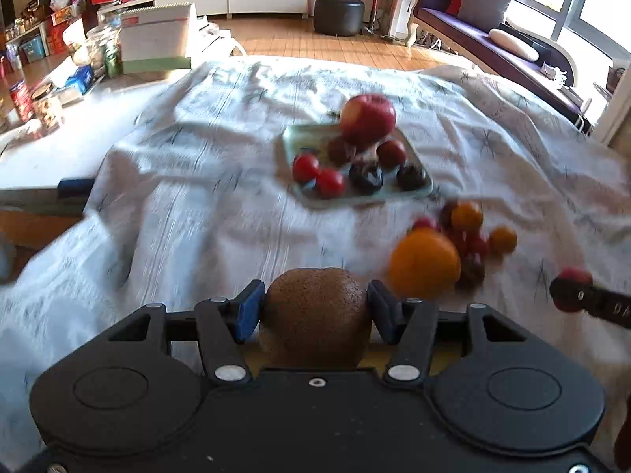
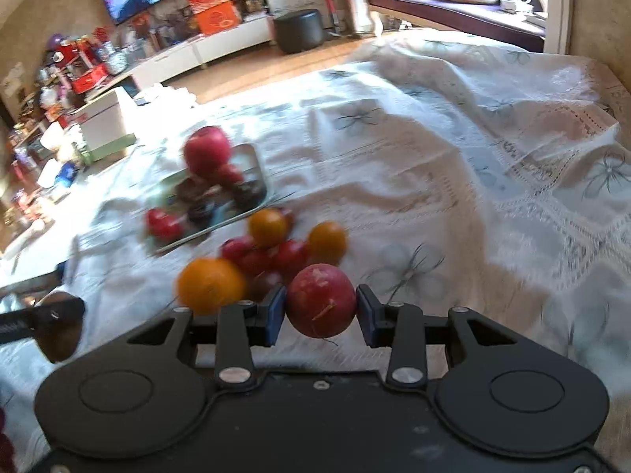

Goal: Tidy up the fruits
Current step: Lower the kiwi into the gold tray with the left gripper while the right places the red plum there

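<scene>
Two hand-held grippers, each loaded with one fruit, above a table draped in a white patterned cloth. The left gripper has its jaws closed on a brown kiwi, the blue pads bearing on the fruit's two opposite flanks about its widest part. The right gripper has its jaws closed on a small red plum-like fruit, likewise gripped across its middle; a pale scuff shows on its skin. Beyond both, at mid-distance, a pale green tray holds a large red apple at its far end, with small red and dark fruits in front of it. Just near and to the right of the tray, a loose heap lies on the cloth: a large orange, two smaller orange fruits and several small red ones. Judged from appearance, the kiwi is light, fuzzy and therefore unlikely to slip, but soft enough to bruise under a hard squeeze; the red fruit is smooth, rounder and more apt to roll or squirt from the pads, so a centred hold across the widest part suits both. Both views are motion-blurred, so fine contact detail is uncertain.
</scene>
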The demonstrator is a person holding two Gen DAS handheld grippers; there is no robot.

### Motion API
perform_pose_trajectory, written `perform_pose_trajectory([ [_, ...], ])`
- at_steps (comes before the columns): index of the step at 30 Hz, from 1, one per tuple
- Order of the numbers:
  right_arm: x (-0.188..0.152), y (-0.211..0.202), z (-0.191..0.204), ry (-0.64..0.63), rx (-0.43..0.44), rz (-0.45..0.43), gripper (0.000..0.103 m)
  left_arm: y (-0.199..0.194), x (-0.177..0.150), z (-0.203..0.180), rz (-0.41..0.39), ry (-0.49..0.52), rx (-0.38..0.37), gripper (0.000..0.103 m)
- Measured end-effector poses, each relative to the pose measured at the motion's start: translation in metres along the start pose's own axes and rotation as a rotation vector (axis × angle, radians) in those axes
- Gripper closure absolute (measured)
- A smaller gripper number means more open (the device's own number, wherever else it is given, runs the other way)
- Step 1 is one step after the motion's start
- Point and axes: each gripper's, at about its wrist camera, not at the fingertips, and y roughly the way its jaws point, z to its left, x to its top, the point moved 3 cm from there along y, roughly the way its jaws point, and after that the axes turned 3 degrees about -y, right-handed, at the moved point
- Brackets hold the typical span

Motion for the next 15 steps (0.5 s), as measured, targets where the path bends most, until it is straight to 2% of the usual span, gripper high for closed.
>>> perform_pose_trajectory([
  [4,-0.03,-0.021,0.018,-0.04,0.051,0.032,0.063,-0.004,-0.04,0.008,0.022,-0.01,0.016,0.042],
  [8,-0.061,-0.025,0.032,-0.075,0.087,0.108,0.063,-0.004,-0.071,0.013,0.064,-0.046,0.007,0.042],
  [12,-0.085,-0.021,0.039,-0.089,0.079,0.169,0.063,-0.007,-0.088,0.011,0.057,-0.036,0.049,0.042],
  [15,-0.097,-0.015,0.044,-0.124,0.032,0.189,0.063,-0.009,-0.093,0.007,0.027,0.002,0.096,0.042],
])
